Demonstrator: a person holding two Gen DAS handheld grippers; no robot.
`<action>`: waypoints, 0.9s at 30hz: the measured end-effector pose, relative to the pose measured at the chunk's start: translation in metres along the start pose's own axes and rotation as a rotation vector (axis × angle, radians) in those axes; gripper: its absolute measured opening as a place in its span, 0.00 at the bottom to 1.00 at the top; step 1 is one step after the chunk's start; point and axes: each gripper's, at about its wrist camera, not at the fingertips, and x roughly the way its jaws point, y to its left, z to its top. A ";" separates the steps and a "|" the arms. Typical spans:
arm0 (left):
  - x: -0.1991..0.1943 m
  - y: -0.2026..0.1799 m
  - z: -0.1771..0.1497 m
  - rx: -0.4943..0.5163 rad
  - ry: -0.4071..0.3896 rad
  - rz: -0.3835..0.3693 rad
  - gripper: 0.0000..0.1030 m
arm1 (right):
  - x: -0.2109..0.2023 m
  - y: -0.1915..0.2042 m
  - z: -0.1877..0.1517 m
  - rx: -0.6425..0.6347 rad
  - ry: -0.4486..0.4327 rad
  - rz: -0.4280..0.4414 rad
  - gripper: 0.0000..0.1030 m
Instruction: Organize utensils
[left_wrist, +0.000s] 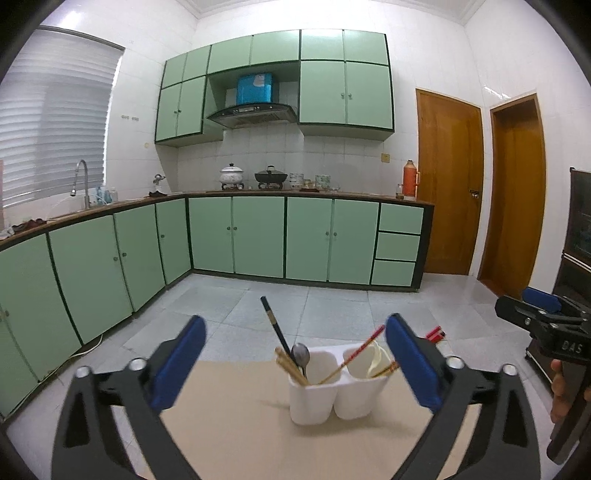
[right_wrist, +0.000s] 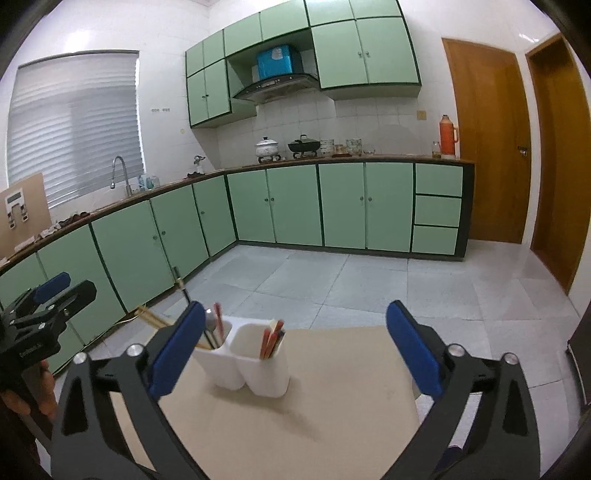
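A white two-compartment utensil holder (left_wrist: 332, 391) stands on a beige table (left_wrist: 240, 424). Its left cup holds wooden chopsticks (left_wrist: 291, 367), a black chopstick (left_wrist: 275, 325) and a metal spoon (left_wrist: 301, 355). A red chopstick (left_wrist: 354, 354) leans across the cups, and the right cup holds a white spoon (left_wrist: 376, 360). My left gripper (left_wrist: 295, 362) is open and empty, just before the holder. In the right wrist view the holder (right_wrist: 251, 358) shows red chopsticks (right_wrist: 271, 339) in one cup. My right gripper (right_wrist: 295, 354) is open and empty, with the holder near its left finger.
Red chopsticks (left_wrist: 435, 333) lie at the table's far right edge. Green kitchen cabinets (left_wrist: 236, 236) line the far wall and left side. Two wooden doors (left_wrist: 448, 184) stand at right. A dark cabinet (left_wrist: 576, 240) is at the far right.
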 end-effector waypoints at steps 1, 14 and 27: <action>-0.005 0.000 -0.002 -0.001 -0.001 -0.002 0.94 | -0.008 0.002 -0.002 -0.003 -0.002 0.006 0.95; -0.075 -0.003 -0.022 -0.026 0.003 -0.016 0.94 | -0.074 0.030 -0.025 -0.048 -0.007 0.062 0.95; -0.124 -0.012 -0.024 0.000 -0.037 0.021 0.94 | -0.107 0.043 -0.030 -0.045 -0.011 0.077 0.95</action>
